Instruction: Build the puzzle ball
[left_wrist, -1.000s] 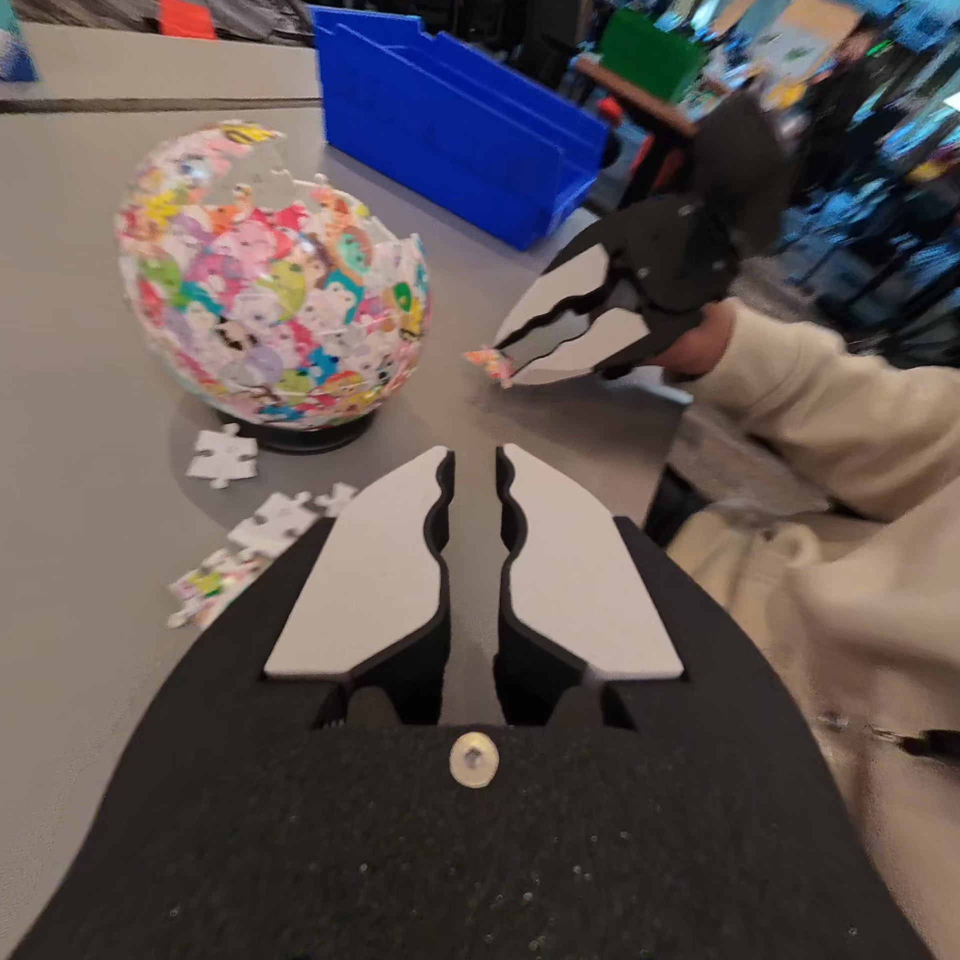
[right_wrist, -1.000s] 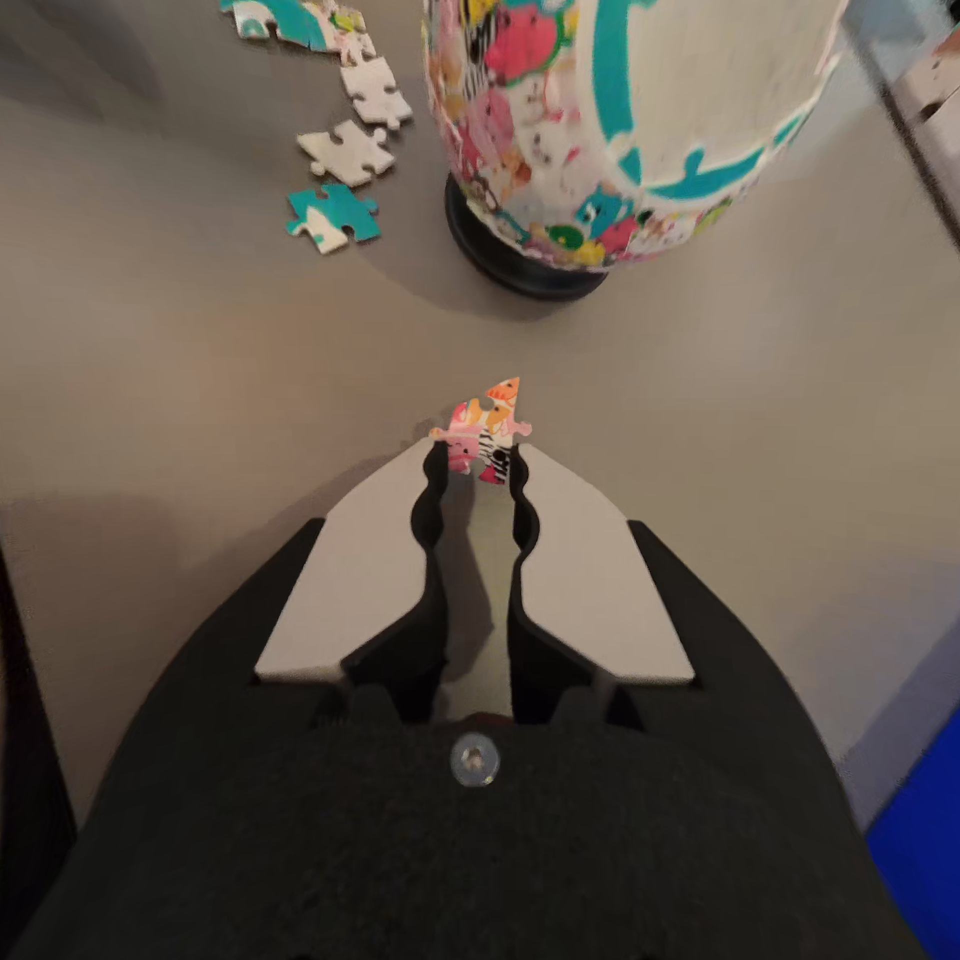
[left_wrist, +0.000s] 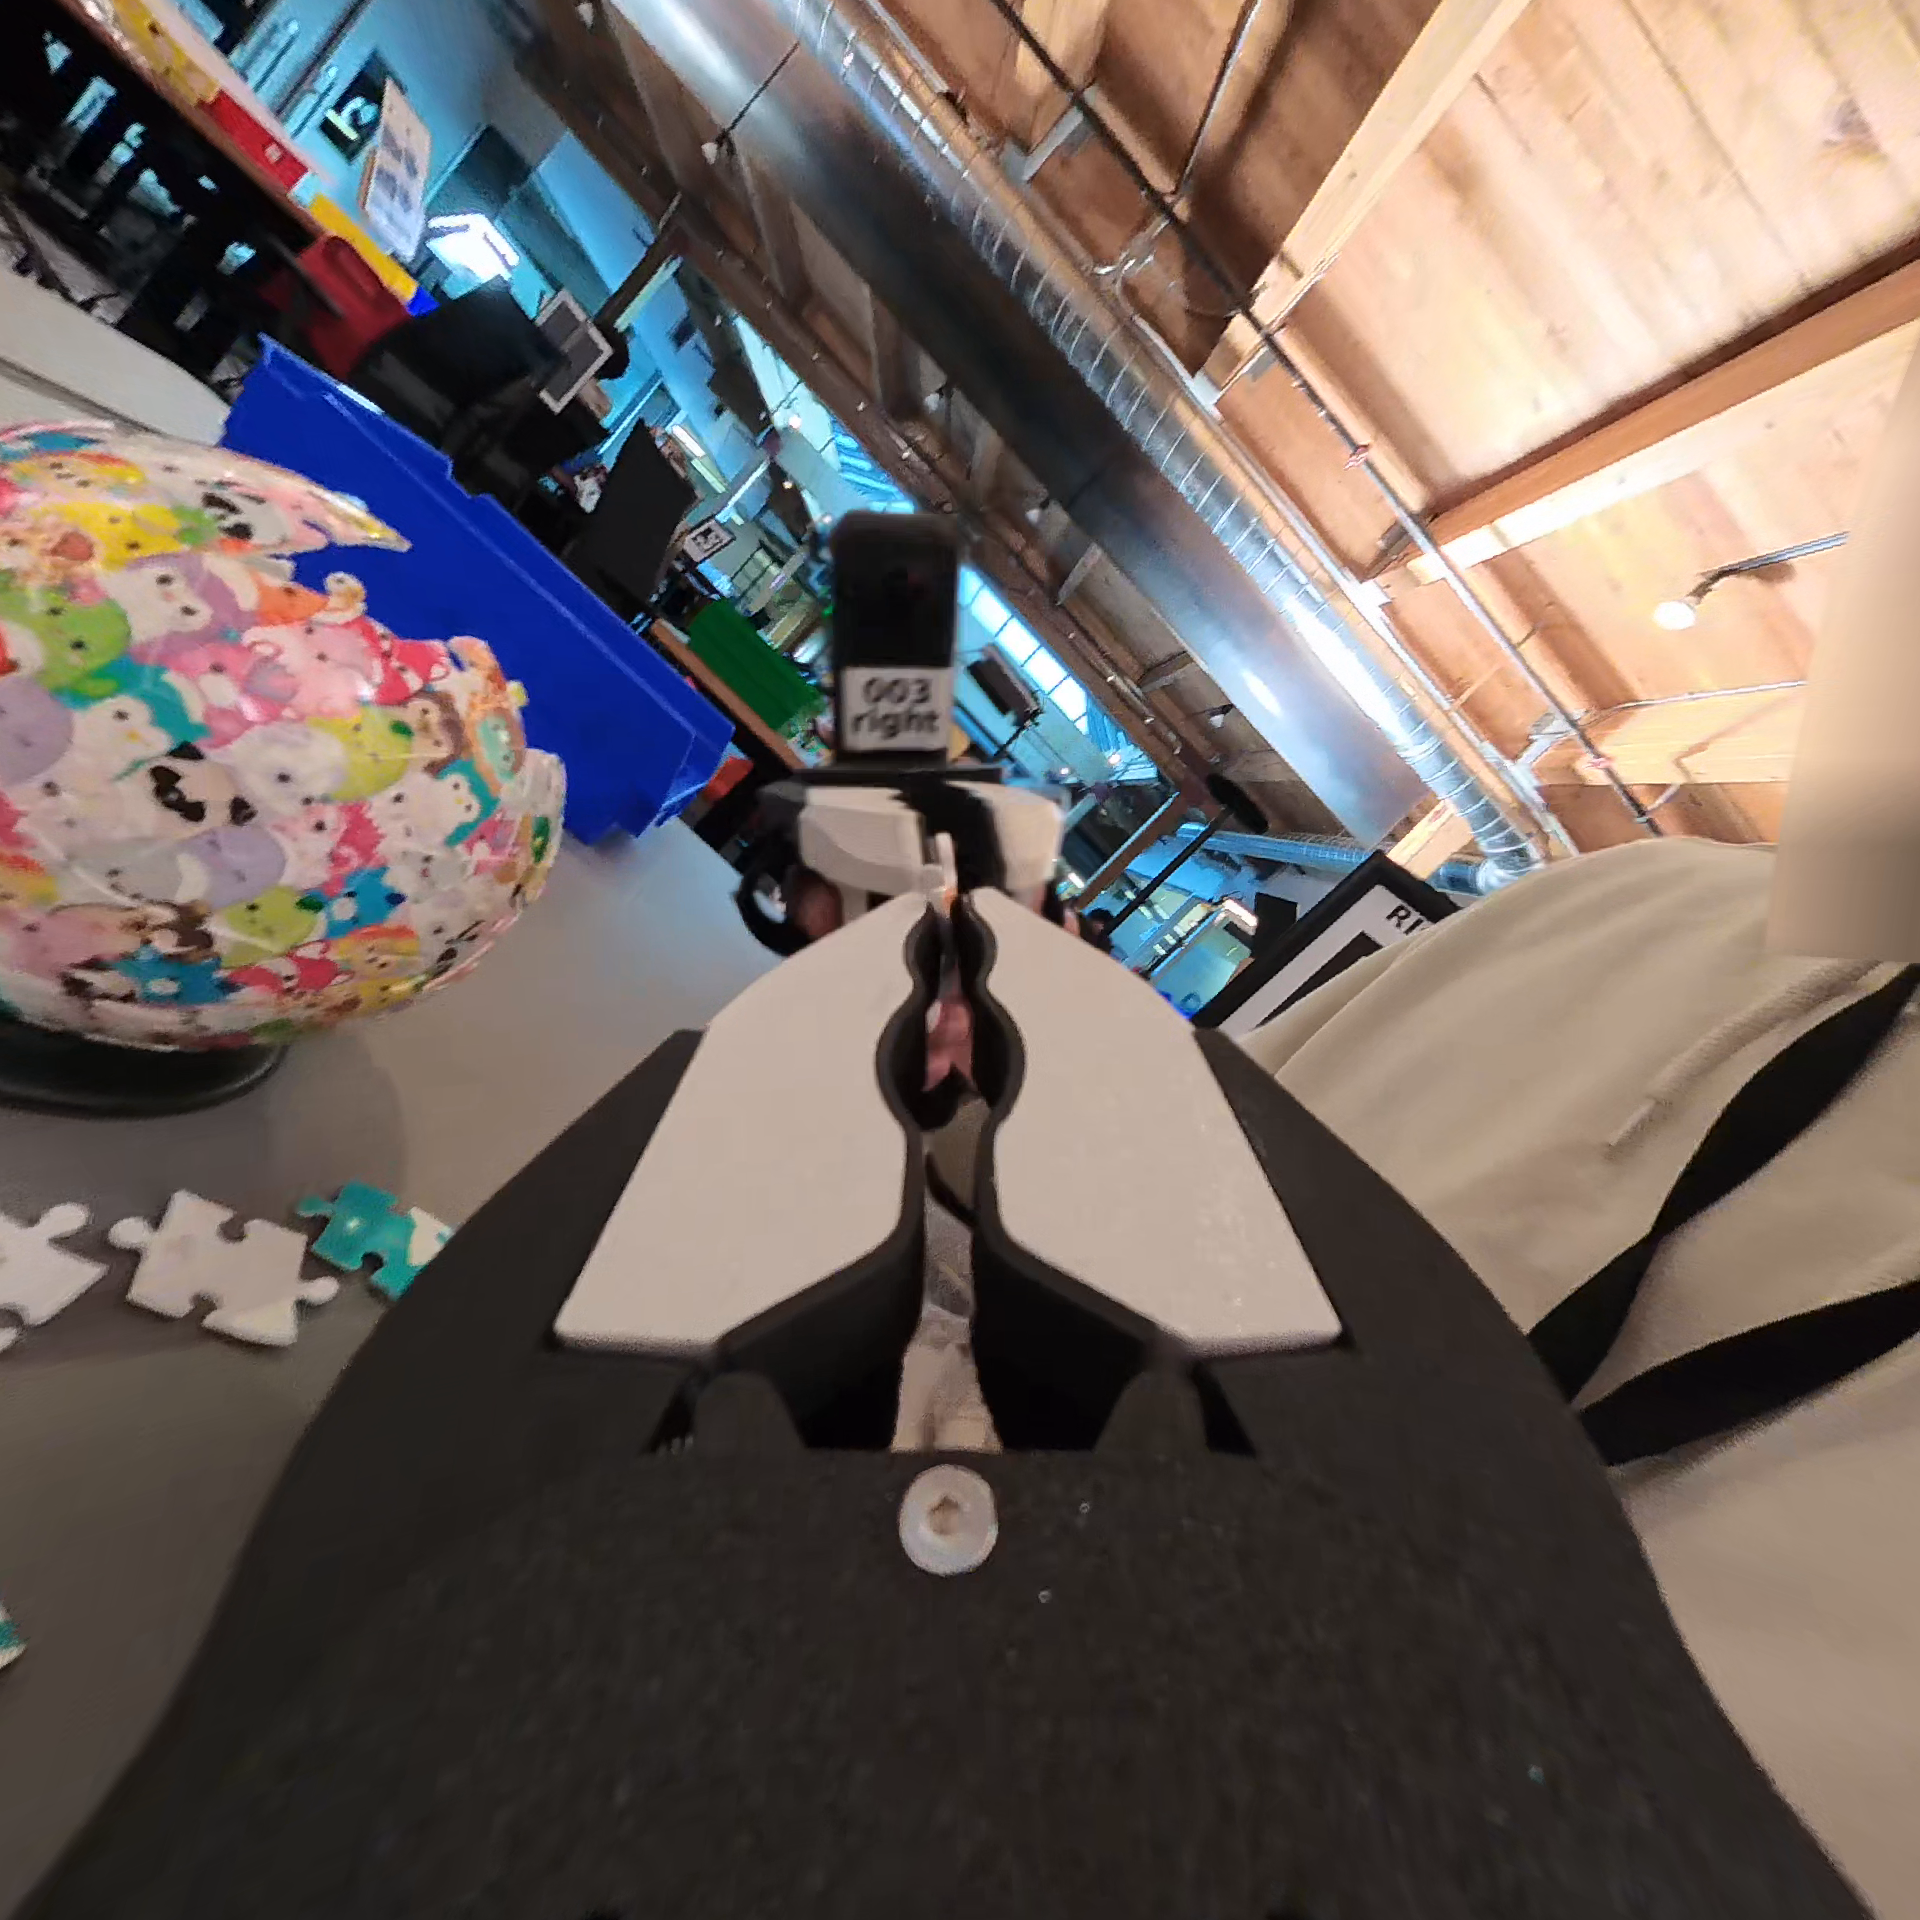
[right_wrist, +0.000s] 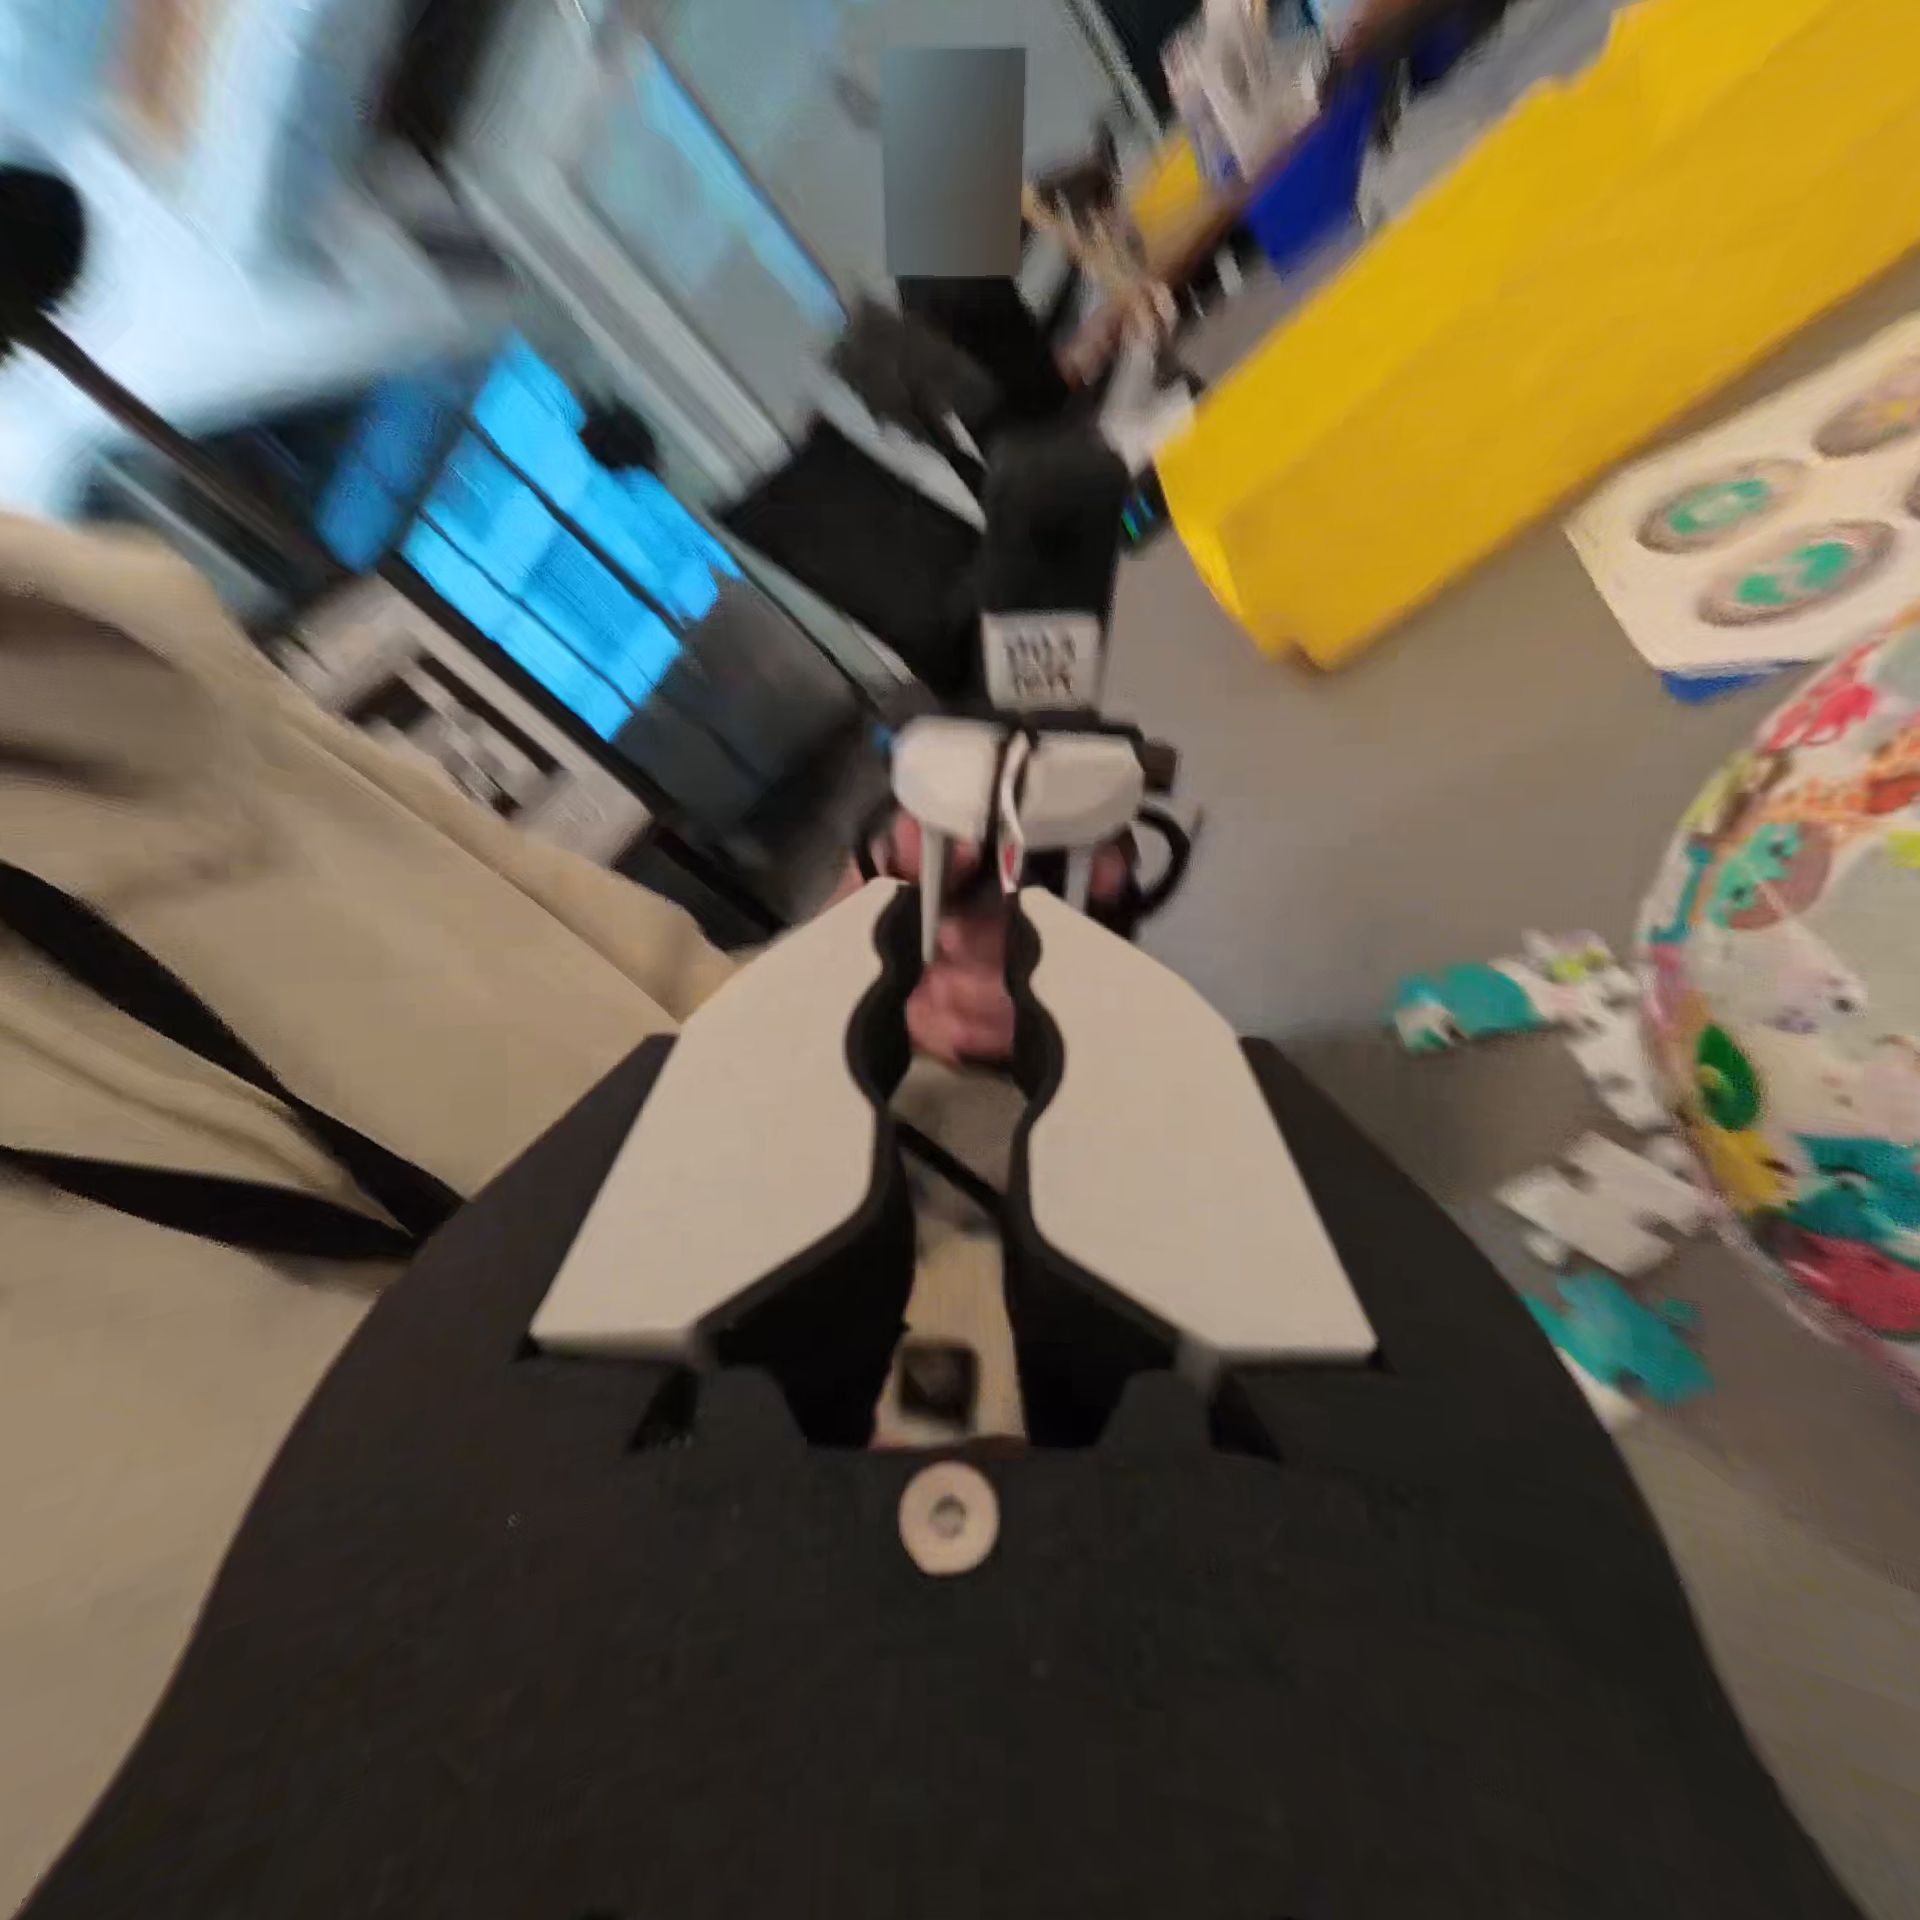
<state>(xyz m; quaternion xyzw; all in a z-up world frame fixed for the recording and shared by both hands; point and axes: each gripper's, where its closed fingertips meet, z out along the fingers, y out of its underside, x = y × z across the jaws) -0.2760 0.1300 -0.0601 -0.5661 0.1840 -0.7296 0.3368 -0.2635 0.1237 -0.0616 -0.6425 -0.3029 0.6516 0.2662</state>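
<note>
When the two claws met nose to nose, the job turned from carrying to handing over. A second earlier the right gripper (right_wrist: 958, 906) had held the puzzle piece (left_wrist: 947, 871) alone, flat across its tips and low over the table (left_wrist: 644, 935), while the left gripper (left_wrist: 943, 920) hung empty with its jaws apart. Now both were lifted and tilted upward, to the right of the puzzle ball (left_wrist: 229, 748) in the left wrist view, and well off it.

Left claw: jaws drawn almost together, a thin pale strip pinched at the tips. I judged that to be the piece, taken edge-on.

Right claw: a narrow gap showed between its fingers. The piece lay against or beside one of them. The right wrist view was smeared by motion, so I could not tell whether it was gripping or had let go.

Piece orientation: edge toward both cameras, printed face turned sideways. Its long axis ran roughly along the line from one claw to the other, away from the ball rather than toward it.

Ball sat on its dark stand (left_wrist: 135, 1075), shell unfinished, a jagged opening at the top. Loose pieces (left_wrist: 223, 1268) lay at the foot of the ball. Blue bin (left_wrist: 499, 644) stood behind it.

Likely meaning: a regrip, so the piece can be presented face-out to the gap. Nothing was fitted yet.
</note>
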